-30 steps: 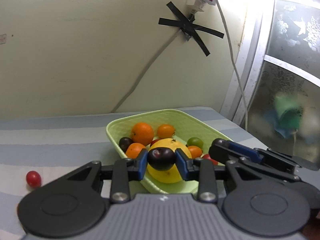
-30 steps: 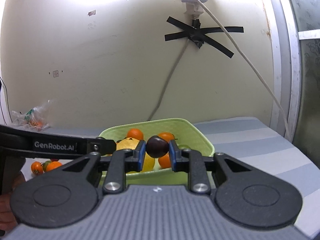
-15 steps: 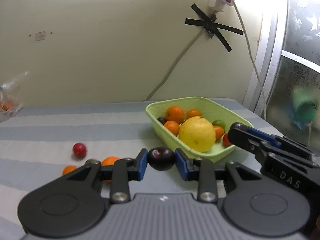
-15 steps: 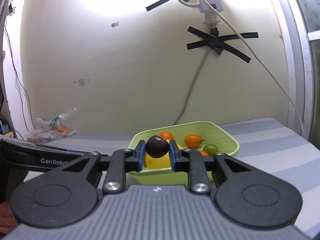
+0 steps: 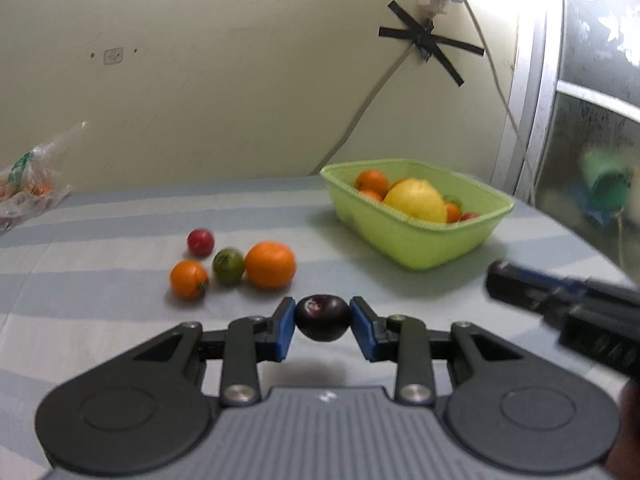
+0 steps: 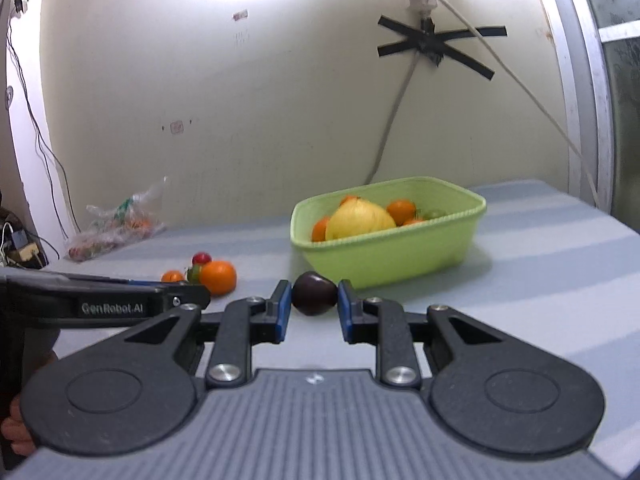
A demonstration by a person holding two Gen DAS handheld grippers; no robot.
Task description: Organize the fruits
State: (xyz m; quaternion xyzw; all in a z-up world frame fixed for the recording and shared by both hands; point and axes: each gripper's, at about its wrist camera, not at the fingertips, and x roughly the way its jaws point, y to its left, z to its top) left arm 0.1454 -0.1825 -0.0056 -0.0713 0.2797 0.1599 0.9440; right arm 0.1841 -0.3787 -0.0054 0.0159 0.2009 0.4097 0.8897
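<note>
My left gripper is shut on a dark plum, held just above the striped cloth. Ahead of it to the left lie a big orange, a green tomato, a small orange and a red fruit. A green basket at the right holds a large yellow fruit and several small ones. My right gripper is shut on a second dark plum, in front of the same basket. The big orange lies at its left.
A crumpled plastic bag with fruit lies at the far left by the wall. A cable taped to the wall hangs behind the basket. A window frame borders the table on the right.
Both grippers have pulled back from over the basket and swung left, each still holding its plum. The basket now lies farther off to the right, and the loose fruits have come into view.
</note>
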